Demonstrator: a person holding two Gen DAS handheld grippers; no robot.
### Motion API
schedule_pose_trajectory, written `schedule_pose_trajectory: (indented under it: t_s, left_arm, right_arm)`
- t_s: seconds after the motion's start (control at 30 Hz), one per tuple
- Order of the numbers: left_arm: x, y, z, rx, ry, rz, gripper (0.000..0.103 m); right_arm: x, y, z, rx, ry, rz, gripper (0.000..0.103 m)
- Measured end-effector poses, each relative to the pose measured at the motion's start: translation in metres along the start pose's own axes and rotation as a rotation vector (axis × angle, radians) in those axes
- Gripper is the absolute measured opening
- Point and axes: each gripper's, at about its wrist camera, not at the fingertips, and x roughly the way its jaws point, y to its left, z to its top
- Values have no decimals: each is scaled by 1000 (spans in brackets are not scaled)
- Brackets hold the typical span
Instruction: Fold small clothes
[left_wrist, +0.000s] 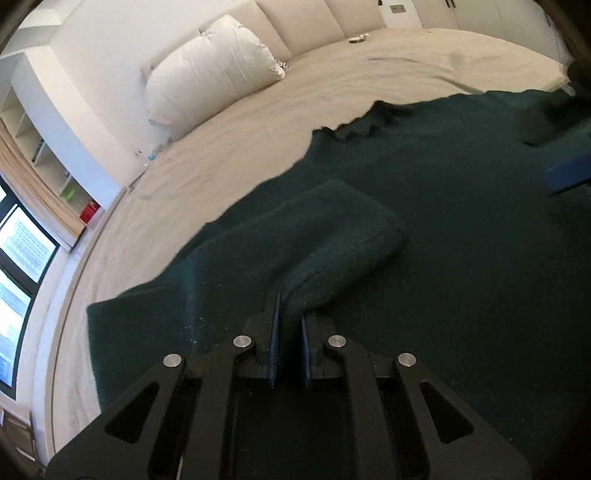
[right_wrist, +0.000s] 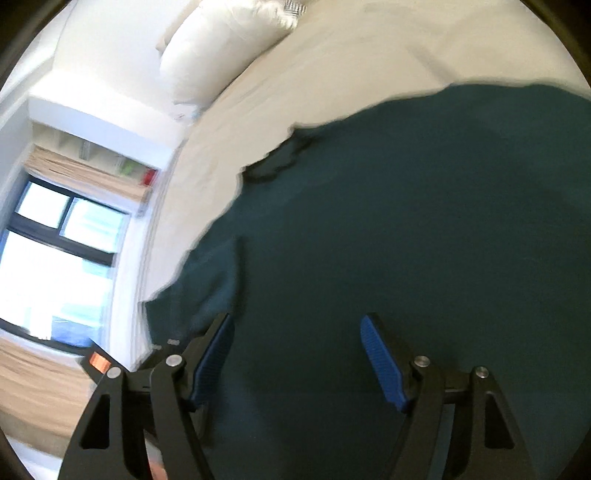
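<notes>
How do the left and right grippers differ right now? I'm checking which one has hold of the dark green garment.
The left gripper is shut on a sleeve of the dark green garment, folded over its body; the right gripper stands open, nothing between its blue pads. The left view is sharp, the right one blurred. Both are black with blue pads and hang over the garment on the beige bed sheet.

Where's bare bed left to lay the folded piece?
Bare sheet lies between the pillow and the green garment, and along the window-side edge. The near side is crowded: the garment covers it, with its sleeve pinched in the left gripper.
</notes>
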Motion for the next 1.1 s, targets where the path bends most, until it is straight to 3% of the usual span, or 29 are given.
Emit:
schedule_pose_trajectory:
  t_s: [0.03,0.13,0.37,0.43,0.5,0.53,0.57,0.67,0.83,0.97,1.1]
  left_arm:
    - [7,2,3,-2,-2,-1,9]
    - [15,15,4,-12,-17,-1,9]
    - [34,40,10,-122,-98,-25,9]
    - [49,48,17,-149,-119,-32,9]
    - [46,60,4,-170,-128,-41,9]
    - [46,65,1,-171,-125,-45,9]
    - [48,70,-1,-170,-122,-48,9]
    - [44,74,-2,-170,-124,-57,9]
    - [55,101,-12,-193,-116,-140,10]
    - [34,138,-32,-299,-122,-259,10]
    - [20,203,-60,-449,-168,-356,10]
  right_arm:
    - [18,3,7,22,53,71,73]
    - [50,17,18,32,123,110,70]
    - [113,44,34,36,231,87,58]
    - [124,49,35,36,239,91,51]
    - [132,53,36,28,248,91,30]
    - [136,57,35,14,253,86,25]
    - [138,57,33,4,249,79,17]
    - [133,67,33,-42,217,61,10]
    - [119,67,37,-84,150,29,8]
    - [100,57,39,-96,106,-12,8]
    - [77,34,43,-73,73,-41,8]
